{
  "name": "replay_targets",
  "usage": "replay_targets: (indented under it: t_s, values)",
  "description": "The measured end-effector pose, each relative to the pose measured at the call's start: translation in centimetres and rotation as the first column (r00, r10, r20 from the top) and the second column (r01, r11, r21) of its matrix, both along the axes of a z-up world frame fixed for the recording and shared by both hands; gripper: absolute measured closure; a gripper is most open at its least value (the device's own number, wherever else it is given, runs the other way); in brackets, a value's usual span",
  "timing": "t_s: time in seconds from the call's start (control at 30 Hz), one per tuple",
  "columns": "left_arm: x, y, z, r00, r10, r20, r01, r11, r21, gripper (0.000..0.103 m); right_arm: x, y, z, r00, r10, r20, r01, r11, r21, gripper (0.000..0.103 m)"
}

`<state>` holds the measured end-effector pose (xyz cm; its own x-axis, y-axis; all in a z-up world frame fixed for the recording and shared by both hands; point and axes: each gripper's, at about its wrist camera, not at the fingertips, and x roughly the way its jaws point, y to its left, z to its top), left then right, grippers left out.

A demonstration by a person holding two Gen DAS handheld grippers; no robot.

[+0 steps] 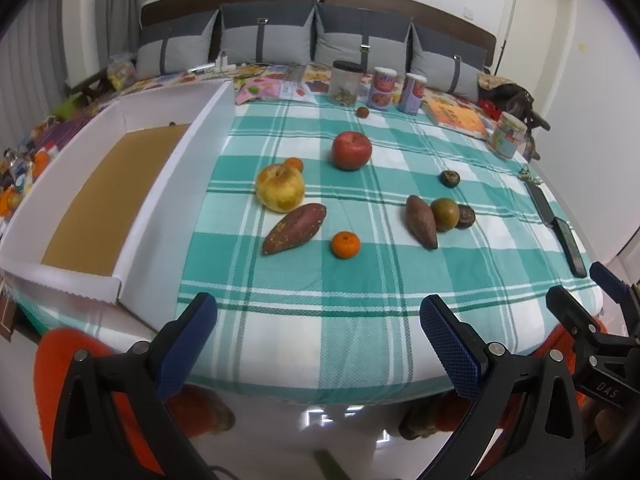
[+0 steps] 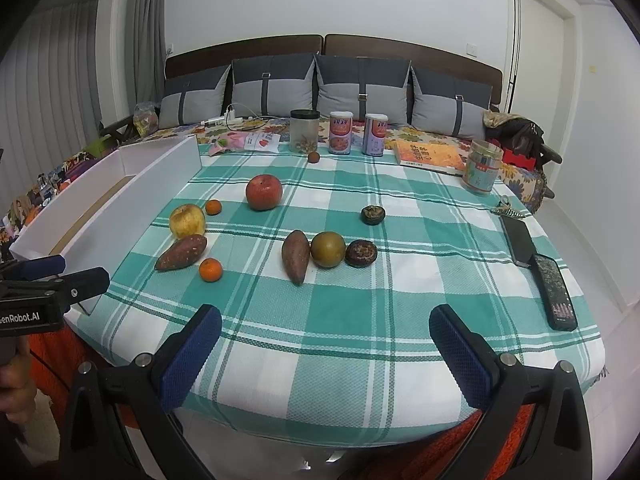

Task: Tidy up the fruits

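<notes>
Fruit loose on checked cloth, mid tabletop: red apple [image 2: 263, 192], yellow apple [image 2: 187, 221] touching sweet potato [image 2: 181, 253], small orange [image 2: 210, 269] just beside. White box [image 2: 160, 184] along left edge, no fruit visible inside. Left gripper [image 1: 318, 334] and right gripper [image 2: 325, 344] at near edge, jaws apart, empty. Risk: round fruit rolling if nudged or pinched off-centre.
</notes>
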<state>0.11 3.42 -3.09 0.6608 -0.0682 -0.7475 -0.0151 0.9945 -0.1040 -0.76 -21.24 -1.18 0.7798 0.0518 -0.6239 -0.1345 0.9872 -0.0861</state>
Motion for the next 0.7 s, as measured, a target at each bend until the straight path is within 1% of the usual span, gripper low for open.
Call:
replay_targets:
  t_s: [0.7]
  values:
    - [0.12,0.16,-0.32,1.000,0.005,-0.005,-0.005,1.000,0.000,0.001,0.15,-0.02,-0.20,1.000,-0.001,-0.011,0.001,1.000,0.006,0.000]
